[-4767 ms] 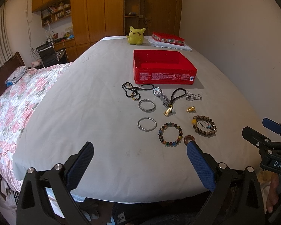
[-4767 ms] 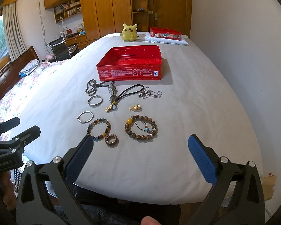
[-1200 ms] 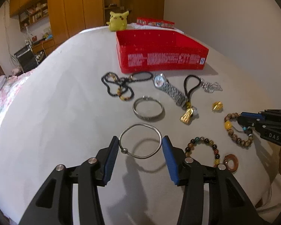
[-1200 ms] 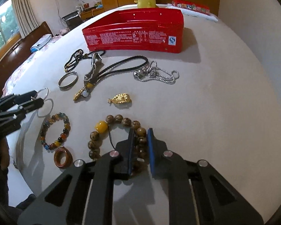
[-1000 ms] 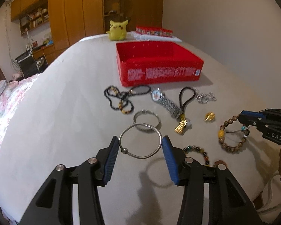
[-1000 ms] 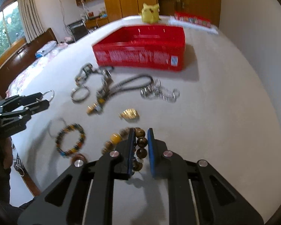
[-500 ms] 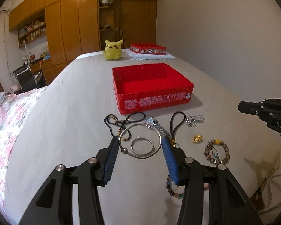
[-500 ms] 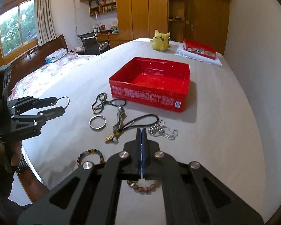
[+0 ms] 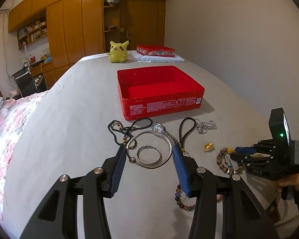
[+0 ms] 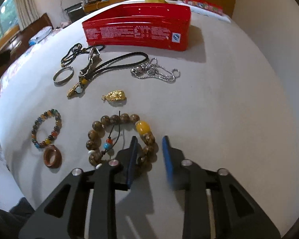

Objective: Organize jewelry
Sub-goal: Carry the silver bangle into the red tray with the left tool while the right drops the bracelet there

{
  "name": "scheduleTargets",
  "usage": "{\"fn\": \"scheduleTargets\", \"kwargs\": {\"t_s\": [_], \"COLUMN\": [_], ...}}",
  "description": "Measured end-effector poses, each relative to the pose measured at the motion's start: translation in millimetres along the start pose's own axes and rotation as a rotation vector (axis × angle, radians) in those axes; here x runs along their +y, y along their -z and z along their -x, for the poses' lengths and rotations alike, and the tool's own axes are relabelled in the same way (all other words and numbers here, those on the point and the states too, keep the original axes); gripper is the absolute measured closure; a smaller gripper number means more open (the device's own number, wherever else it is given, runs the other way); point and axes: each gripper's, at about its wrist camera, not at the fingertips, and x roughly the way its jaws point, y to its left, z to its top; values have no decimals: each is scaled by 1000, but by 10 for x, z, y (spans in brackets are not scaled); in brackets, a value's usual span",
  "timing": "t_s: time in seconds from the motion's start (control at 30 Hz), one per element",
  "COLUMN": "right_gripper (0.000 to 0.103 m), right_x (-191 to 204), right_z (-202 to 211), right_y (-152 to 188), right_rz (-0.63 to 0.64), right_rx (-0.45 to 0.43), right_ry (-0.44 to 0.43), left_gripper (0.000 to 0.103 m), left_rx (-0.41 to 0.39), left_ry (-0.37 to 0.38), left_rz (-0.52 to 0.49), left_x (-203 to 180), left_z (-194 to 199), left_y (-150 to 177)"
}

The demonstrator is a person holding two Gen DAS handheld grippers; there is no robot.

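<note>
My left gripper (image 9: 148,157) is shut on a thin silver bangle (image 9: 149,149) and holds it above the grey sheet (image 9: 73,107), short of the open red tin (image 9: 159,91). My right gripper (image 10: 149,149) is open, low over the sheet, its fingers either side of the right part of the brown wooden bead bracelet (image 10: 117,137); it also shows in the left wrist view (image 9: 245,153). More jewelry lies on the sheet: a second silver bangle (image 10: 63,75), a watch (image 10: 93,56), a silver chain (image 10: 155,71), a gold pendant (image 10: 114,95), a coloured bead bracelet (image 10: 46,128).
A brown ring (image 10: 52,156) lies by the coloured beads. A black cord with a gold charm (image 10: 117,63) and a black bead necklace (image 10: 73,53) lie before the tin. A yellow plush (image 9: 118,51) and a second red box (image 9: 155,50) stand beyond. A wall runs on the right.
My right gripper had dropped the wooden bead bracelet and shut empty; now it has come down again and opened around that bracelet. My left gripper keeps the silver bangle raised.
</note>
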Motion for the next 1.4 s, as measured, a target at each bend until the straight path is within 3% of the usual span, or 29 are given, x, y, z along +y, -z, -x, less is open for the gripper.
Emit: {"fn": "scheduleTargets", "kwargs": {"t_s": [0.1, 0.5, 0.7, 1.1, 1.4], "right_gripper": [94, 94, 94, 94, 94], "right_x": [27, 200, 151, -159, -407], "right_z": [67, 1025, 1130, 844, -29], "right_y": [-29, -467, -849, -1936, -2642], "right_rz": [17, 119, 149, 133, 63], "right_rx": [-12, -219, -251, -250, -158], "right_ry": [6, -6, -30, -55, -60], "left_gripper": [55, 55, 55, 55, 55], "left_rx": [3, -29, -37, -32, 81], "left_ry": [2, 19, 31, 42, 48], "left_rz": [1, -35, -59, -107, -61], "left_x": [-7, -33, -25, 71, 254], "left_z": [-13, 73, 10, -580, -1709], "left_y": [-1, -173, -354, -1085, -1610]}}
